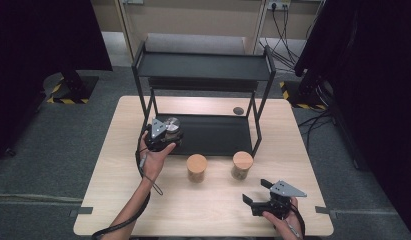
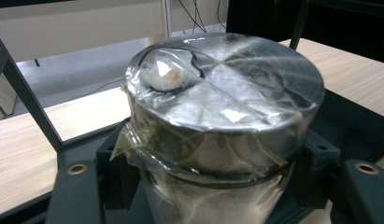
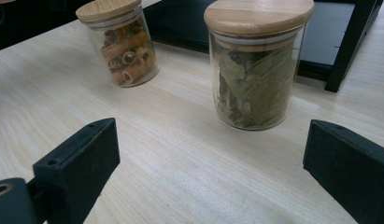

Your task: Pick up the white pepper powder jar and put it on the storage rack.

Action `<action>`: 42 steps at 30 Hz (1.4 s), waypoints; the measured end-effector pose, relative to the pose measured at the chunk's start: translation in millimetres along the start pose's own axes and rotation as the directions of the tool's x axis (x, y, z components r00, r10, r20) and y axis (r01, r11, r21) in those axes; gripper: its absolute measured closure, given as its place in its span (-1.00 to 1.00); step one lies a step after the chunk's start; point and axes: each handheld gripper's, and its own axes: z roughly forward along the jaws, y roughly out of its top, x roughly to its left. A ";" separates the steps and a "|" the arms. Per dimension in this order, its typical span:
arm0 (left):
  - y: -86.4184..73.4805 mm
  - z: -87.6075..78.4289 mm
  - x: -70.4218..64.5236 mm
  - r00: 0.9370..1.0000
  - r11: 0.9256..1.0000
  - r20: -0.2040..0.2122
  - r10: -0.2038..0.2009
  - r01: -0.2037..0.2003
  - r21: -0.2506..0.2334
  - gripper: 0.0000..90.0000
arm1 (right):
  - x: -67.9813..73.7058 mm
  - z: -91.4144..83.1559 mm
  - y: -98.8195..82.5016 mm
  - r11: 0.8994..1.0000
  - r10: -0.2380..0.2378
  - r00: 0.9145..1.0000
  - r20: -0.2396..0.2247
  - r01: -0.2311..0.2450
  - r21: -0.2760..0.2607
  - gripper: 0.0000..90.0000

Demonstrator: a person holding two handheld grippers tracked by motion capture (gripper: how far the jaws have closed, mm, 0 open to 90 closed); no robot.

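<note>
My left gripper (image 1: pixel 164 136) (image 2: pixel 222 191) is shut on a glass jar (image 1: pixel 172 124) (image 2: pixel 227 79) with a shiny lid wrapped in clear film. It holds the jar at the left front corner of the black rack's lower shelf (image 1: pixel 218 135). I cannot tell whether the jar rests on the shelf. On the table in front of the rack stand two wooden-lidded jars, one with pasta tubes (image 1: pixel 196 167) (image 3: pixel 122 42) and one with dried leaves (image 1: pixel 242 165) (image 3: pixel 255 65). My right gripper (image 1: pixel 257 192) (image 3: pixel 208 154) stands open near the table's front right, its jaws pointing at the leaf jar and well short of it.
The black two-level rack (image 1: pixel 203 66) takes up the back middle of the wooden table (image 1: pixel 118 170), and its top shelf is bare. A small dark disc (image 1: pixel 238 110) lies on the table behind the rack's right legs. Bare tabletop lies to the left and along the front.
</note>
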 end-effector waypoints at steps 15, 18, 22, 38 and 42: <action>0.2 10.8 -1.4 1.000 1.000 -0.011 -0.006 0.006 0.011 -0.31 | -0.2 0.1 0.1 1.000 0.000 1.000 -0.002 0.000 0.000 -0.90; -0.3 13.3 -2.0 1.000 1.000 -0.014 -0.006 0.007 0.014 -0.31 | -0.3 0.1 0.1 1.000 0.000 1.000 -0.002 0.000 0.001 -0.90; -1.5 16.6 -2.5 1.000 1.000 -0.018 -0.010 0.011 0.018 -0.31 | -0.4 0.1 0.1 1.000 0.000 1.000 -0.002 0.000 0.000 -0.90; -12.4 27.8 -2.2 0.999 1.000 -0.045 -0.011 0.012 0.007 -0.31 | -0.6 -0.5 -0.2 1.000 0.001 1.000 0.000 -0.001 -0.002 -0.90; -15.1 30.6 -2.0 0.998 1.000 -0.053 -0.016 0.016 0.011 -0.31 | -0.8 -0.5 -0.3 1.000 0.001 1.000 -0.001 -0.001 -0.002 -0.90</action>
